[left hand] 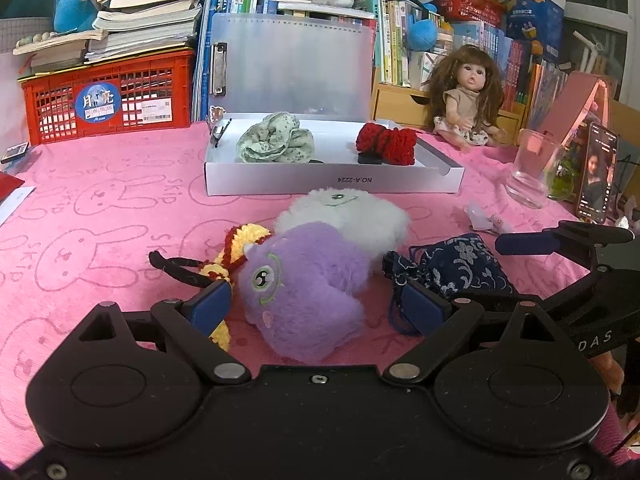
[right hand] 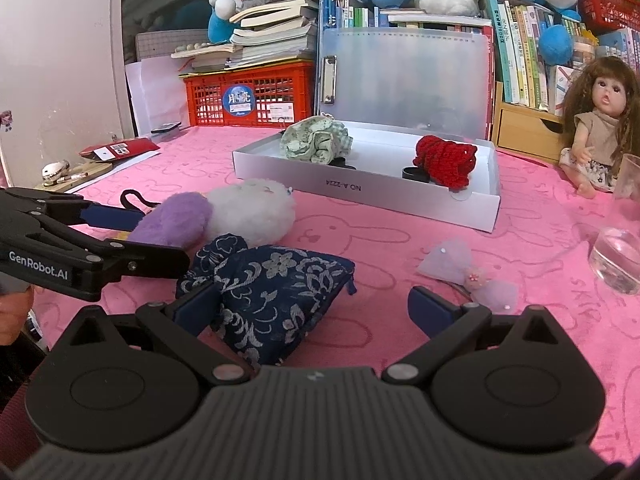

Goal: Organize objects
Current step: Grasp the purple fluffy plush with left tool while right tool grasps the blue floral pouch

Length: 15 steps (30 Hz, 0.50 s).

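A purple fluffy earmuff (left hand: 308, 292) lies between the open fingers of my left gripper (left hand: 316, 308), with a white fluffy earmuff (left hand: 348, 216) behind it and a yellow-red knitted piece (left hand: 236, 252) to its left. A dark blue floral pouch (right hand: 276, 292) lies by the left finger of my open right gripper (right hand: 316, 312). The pouch also shows in the left wrist view (left hand: 452, 264). A white box (right hand: 360, 196) holds a green scrunchie (right hand: 316, 140) and a red knitted bow (right hand: 444, 160). A lilac bow clip (right hand: 468, 272) lies to the right.
A doll (right hand: 600, 120) sits at the back right beside a glass (right hand: 620, 240). A phone (left hand: 596, 172) stands at the right. A red crate (left hand: 108, 96), stacked books and plush toys line the back. Pink cloth (left hand: 100, 208) covers the table.
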Tool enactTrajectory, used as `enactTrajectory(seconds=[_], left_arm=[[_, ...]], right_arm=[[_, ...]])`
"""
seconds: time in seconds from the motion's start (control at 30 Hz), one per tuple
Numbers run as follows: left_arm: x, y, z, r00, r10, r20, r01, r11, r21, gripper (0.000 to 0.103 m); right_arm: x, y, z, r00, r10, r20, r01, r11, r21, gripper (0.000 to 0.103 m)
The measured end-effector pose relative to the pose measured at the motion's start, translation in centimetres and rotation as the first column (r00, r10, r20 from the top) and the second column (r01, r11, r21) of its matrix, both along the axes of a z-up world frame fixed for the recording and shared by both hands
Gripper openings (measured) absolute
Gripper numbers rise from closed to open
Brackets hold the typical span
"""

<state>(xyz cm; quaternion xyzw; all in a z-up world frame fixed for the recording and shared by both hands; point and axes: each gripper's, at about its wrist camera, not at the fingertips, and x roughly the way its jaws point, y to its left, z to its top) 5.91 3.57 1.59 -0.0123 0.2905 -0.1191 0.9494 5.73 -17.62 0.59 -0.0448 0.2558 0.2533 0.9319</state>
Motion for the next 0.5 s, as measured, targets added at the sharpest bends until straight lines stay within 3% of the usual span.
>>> enactTrajectory(seconds=[0.17,0.33,0.5], left_arm=[[0.2,-0.1,0.0,1.000,0.003,-0.004,-0.003,1.000,-0.014,0.091],[0.5,0.1,-0.1,1.000,0.023,-0.015,-0.024,0.999,-0.031,0.074],[0.8,0.6,-0.4,0.999,0.033,-0.036,-0.035,0.998,-0.043,0.069]], right_arm=[[0.0,0.1,0.1,1.000,0.015,-0.001,-0.015,1.000,0.004,0.103],[-0.1,0.4,0.2,0.999,0.037,-0.012,-0.036,0.999,0.020,0.103],[-0.1,1.1,0.1,0.998,0.056,-0.003,-0.056,0.998,-0.007,0.103]])
